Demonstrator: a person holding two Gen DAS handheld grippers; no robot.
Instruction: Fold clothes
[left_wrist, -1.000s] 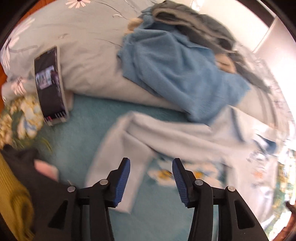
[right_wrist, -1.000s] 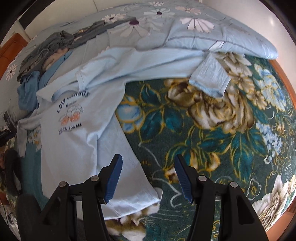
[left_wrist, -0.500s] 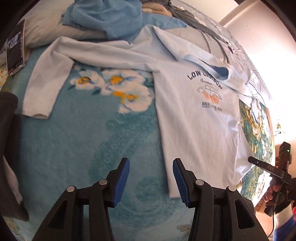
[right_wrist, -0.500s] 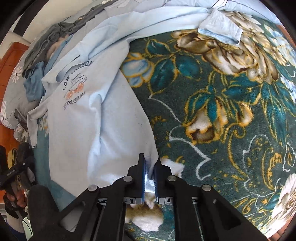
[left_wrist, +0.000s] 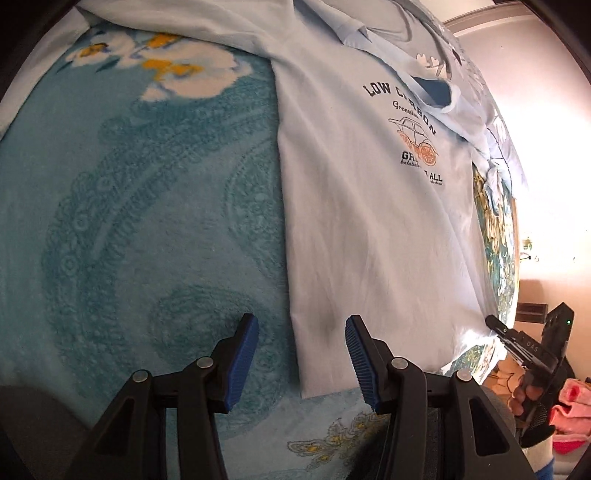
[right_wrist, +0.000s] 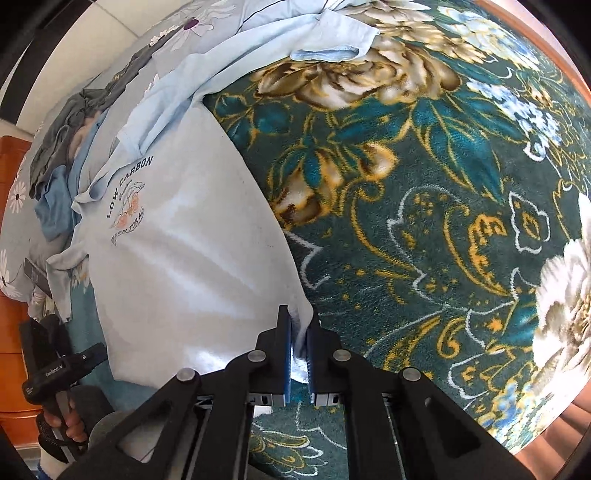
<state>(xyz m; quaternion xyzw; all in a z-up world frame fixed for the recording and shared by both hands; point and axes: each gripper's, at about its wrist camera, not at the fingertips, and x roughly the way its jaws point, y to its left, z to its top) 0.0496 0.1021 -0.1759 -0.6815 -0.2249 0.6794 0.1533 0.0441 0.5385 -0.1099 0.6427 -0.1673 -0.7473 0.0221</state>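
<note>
A pale blue long-sleeved shirt (left_wrist: 369, 221) printed "LOW CARBON" with a car lies spread face up on the bed. My left gripper (left_wrist: 301, 328) hovers open over the shirt's near left hem corner. The shirt's edge runs between its blue pads (left_wrist: 243, 354), which do not press it. My right gripper (right_wrist: 299, 328) is shut on the other hem corner of the shirt (right_wrist: 184, 266), with cloth bunched between its pads. Each view shows the other gripper: the right gripper (left_wrist: 517, 339) at the shirt's right corner, and the left gripper (right_wrist: 62, 365) held in a hand at lower left.
A light teal floral blanket (left_wrist: 129, 221) lies under the shirt's left side and a dark green floral blanket (right_wrist: 406, 221) lies to its right. Blue and grey clothes (right_wrist: 62, 147) are piled by the daisy-print bedding. A wooden headboard (right_wrist: 11, 166) stands at the far left.
My left gripper swung from the clothes pile and sleeve down to the shirt's hem, staying open. My right gripper closed on the hem corner and moved in closer to it.
</note>
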